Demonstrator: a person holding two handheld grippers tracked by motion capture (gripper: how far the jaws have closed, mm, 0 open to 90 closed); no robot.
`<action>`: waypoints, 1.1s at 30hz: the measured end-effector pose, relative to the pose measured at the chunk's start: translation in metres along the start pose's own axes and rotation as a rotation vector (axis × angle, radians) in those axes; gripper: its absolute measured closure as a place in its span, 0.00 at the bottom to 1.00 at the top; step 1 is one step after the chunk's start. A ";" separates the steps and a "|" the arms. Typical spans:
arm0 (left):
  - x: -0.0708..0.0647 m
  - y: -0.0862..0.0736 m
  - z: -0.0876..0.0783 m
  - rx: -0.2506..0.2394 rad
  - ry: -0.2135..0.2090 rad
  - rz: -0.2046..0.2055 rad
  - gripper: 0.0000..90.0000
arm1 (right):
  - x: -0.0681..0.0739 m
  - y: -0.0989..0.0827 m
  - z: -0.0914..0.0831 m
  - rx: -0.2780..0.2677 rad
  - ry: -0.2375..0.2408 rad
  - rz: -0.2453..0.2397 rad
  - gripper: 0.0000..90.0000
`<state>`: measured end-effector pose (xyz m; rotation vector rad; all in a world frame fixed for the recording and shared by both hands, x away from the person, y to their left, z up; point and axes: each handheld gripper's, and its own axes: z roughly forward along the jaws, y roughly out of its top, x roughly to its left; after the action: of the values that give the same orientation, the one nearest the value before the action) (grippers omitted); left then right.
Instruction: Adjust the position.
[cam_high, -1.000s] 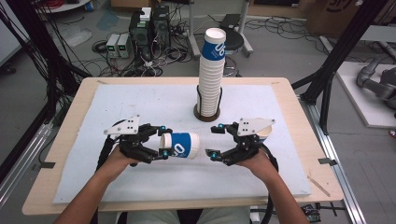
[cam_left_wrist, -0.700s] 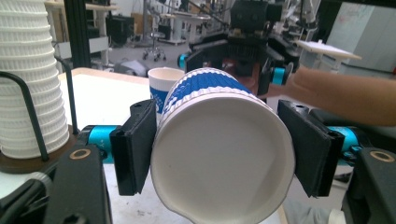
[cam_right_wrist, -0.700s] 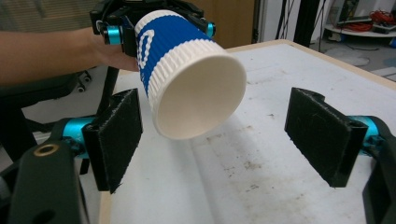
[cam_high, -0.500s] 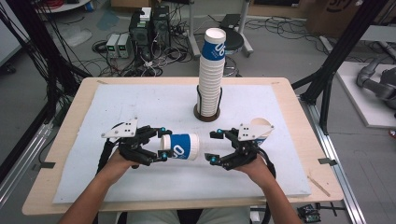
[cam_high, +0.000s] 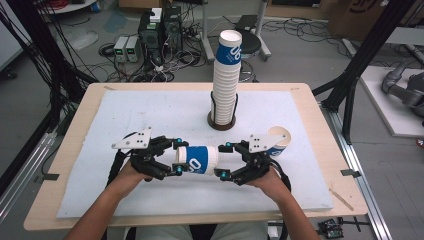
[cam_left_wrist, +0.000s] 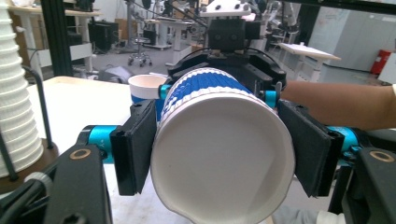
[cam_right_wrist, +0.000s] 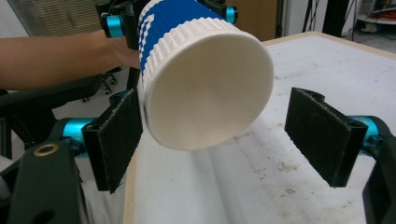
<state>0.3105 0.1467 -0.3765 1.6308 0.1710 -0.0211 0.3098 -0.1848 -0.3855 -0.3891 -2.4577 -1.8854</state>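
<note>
— Where is the left gripper (cam_high: 178, 157)?
— At the left of the white mat (cam_high: 150, 115); its pads pinch the blue-and-white cup (cam_high: 197, 159), held sideways above the mat.
— And the right gripper (cam_high: 224, 160)?
— At the cup's other end — jaws spread around it; the right pad stands clear.

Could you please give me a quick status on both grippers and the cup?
Left gripper shut on blue-and-white paper cup, held sideways. Right gripper open around its other end. Cup stack behind, clear.
</note>
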 end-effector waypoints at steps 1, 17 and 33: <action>0.000 0.000 0.001 -0.001 -0.004 -0.002 0.35 | 0.000 0.000 0.000 0.002 0.002 0.000 0.22; -0.002 0.000 0.008 -0.027 -0.054 -0.006 0.35 | 0.002 0.000 0.009 -0.007 0.082 0.029 0.20; -0.002 0.000 0.007 -0.025 -0.054 0.000 0.36 | 0.000 0.001 0.004 -0.011 0.105 0.011 0.30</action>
<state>0.3092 0.1395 -0.3766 1.6033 0.1300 -0.0626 0.3108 -0.1807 -0.3859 -0.2948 -2.3746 -1.8659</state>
